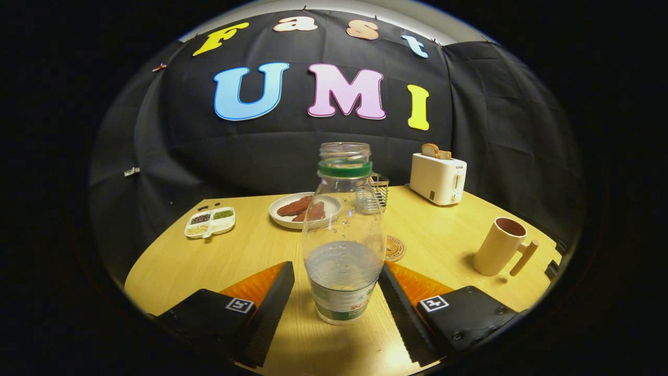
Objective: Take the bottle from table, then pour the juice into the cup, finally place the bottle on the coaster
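Hand-held gripper point(336, 297) spreading around the clear, uncapped plastic bottle point(343, 235) with a green neck ring — fingers not touching.
Standing on the wooden surface point(250, 250), part-filled, it's looking light, thin-walled, slippery — grip low.

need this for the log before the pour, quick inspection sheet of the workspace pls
surface: wooden table, dry.
job's things: bottle upright, uncapped, part full; cup upright, beyond the right finger; coaster behind the bottle.
clutter: plate of food, divided dish, wire basket, toaster.
grippers: gripper open, fingers either side of the bottle, not pressing.
cables: nothing seen.
surroundings: black cloth wall.
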`<state>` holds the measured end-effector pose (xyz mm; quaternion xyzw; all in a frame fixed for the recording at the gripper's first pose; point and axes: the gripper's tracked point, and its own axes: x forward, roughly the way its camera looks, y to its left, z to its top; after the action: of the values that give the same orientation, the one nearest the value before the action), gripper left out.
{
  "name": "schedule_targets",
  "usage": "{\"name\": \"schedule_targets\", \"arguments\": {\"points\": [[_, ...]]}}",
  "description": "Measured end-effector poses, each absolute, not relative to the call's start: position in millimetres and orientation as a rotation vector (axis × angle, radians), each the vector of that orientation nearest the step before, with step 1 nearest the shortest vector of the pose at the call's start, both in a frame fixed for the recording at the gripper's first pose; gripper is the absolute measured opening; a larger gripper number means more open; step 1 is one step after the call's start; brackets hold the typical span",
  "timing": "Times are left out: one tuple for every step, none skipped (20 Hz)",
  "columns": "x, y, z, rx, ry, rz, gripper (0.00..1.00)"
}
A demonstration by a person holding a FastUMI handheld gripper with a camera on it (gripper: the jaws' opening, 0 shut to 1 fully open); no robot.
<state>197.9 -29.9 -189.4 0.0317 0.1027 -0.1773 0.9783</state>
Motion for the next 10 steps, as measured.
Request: {"name": "schedule_targets", "arguments": {"points": [[198.4, -31.1, -191.2, 0.054, 0.211, -0.369, 0.96], [199.0, -32.7, -190.9, 0.045, 0.211, -0.378, 0.94], [199.5, -34.8, -190.1, 0.038, 0.208, -0.388, 0.9], [201.1, -34.7, -190.7, 0.04, 0.208, -0.389, 0.84], [201.7, -35.4, -190.3, 0.042, 0.208, -0.392, 0.79], [201.8, -35.0, -190.0, 0.045, 0.208, -0.39, 0.79], [202.6, -34.2, -189.9, 0.046, 0.21, -0.39, 0.78], [202.2, -33.4, -189.6, 0.049, 0.212, -0.388, 0.78], [200.2, -33.1, -189.7, 0.048, 0.213, -0.391, 0.77], [199.4, -32.9, -190.0, 0.048, 0.213, -0.386, 0.76]]}}
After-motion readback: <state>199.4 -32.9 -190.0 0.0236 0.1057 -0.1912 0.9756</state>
